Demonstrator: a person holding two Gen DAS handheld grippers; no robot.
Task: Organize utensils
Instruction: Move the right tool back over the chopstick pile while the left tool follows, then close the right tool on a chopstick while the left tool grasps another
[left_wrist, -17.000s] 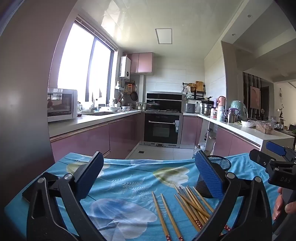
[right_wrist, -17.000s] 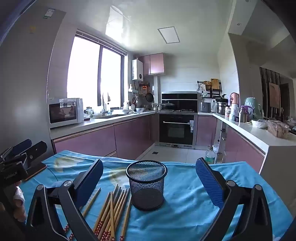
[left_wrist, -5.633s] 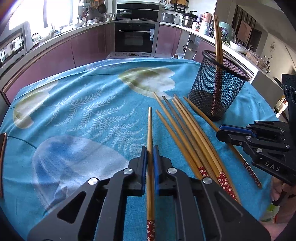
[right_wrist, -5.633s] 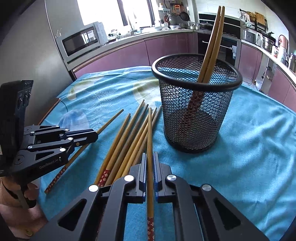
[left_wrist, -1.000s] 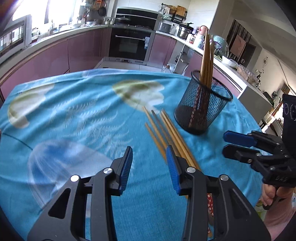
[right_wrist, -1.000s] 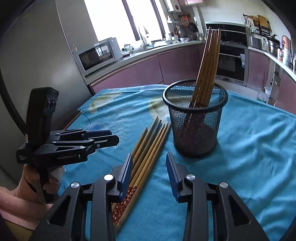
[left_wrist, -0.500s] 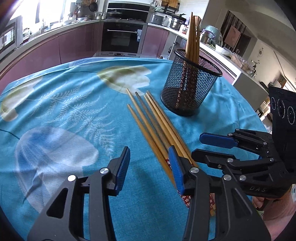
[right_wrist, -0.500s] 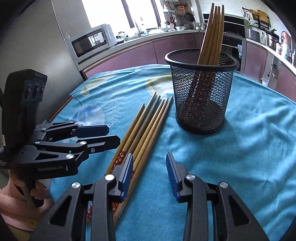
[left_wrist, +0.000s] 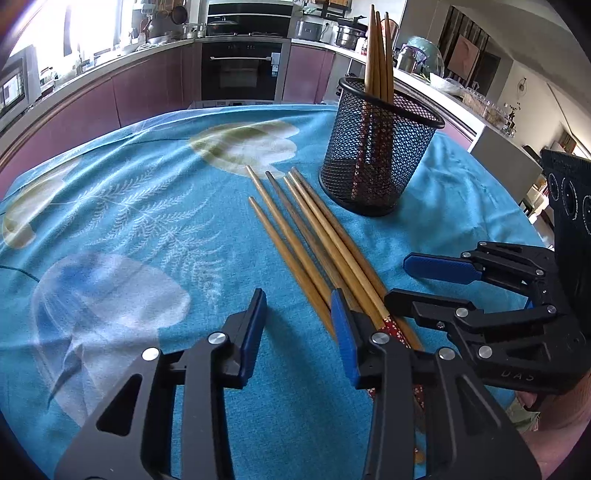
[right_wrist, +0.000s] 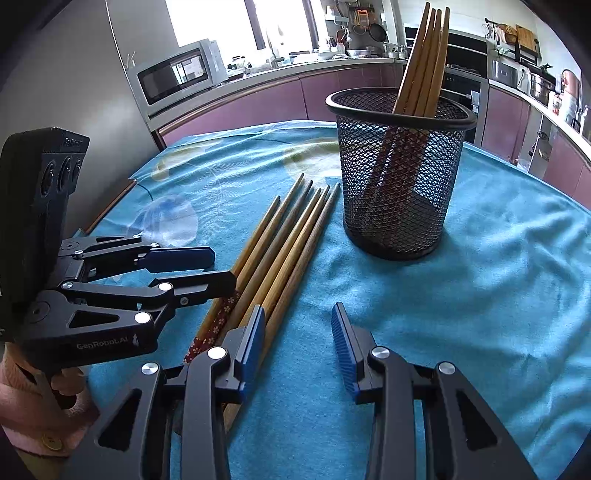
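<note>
**2 grippers low over the loose chopsticks beside the mesh cup**

A black wire-mesh cup stands upright on a table covered with a blue cloth with leaf and flower print. Inside the cup, 4 wooden chopsticks lean against the rim, thin ends up, and their red patterned ends show through the mesh at the bottom.

Just beside the cup, on the side toward the microwave, a bundle of 5 loose chopsticks lies flat on the cloth. They lie side by side, touching each other, with the thin tips near the foot of the cup and the red flower-patterned ends away from it.

The left gripper hangs low over the cloth at the far end of the bundle from the cup. Its jaws are closing, partly apart, and only bare cloth is between them; its right finger sits over the outer chopstick of the bundle. Whether it touches the wood, I cannot tell.

The right gripper is on the other flank of the same end of the bundle. Its jaws stand partly apart and hold nothing; its left finger covers the chopstick nearest the cup.

A hand in a pink sleeve holds the left gripper's handle.
</note>
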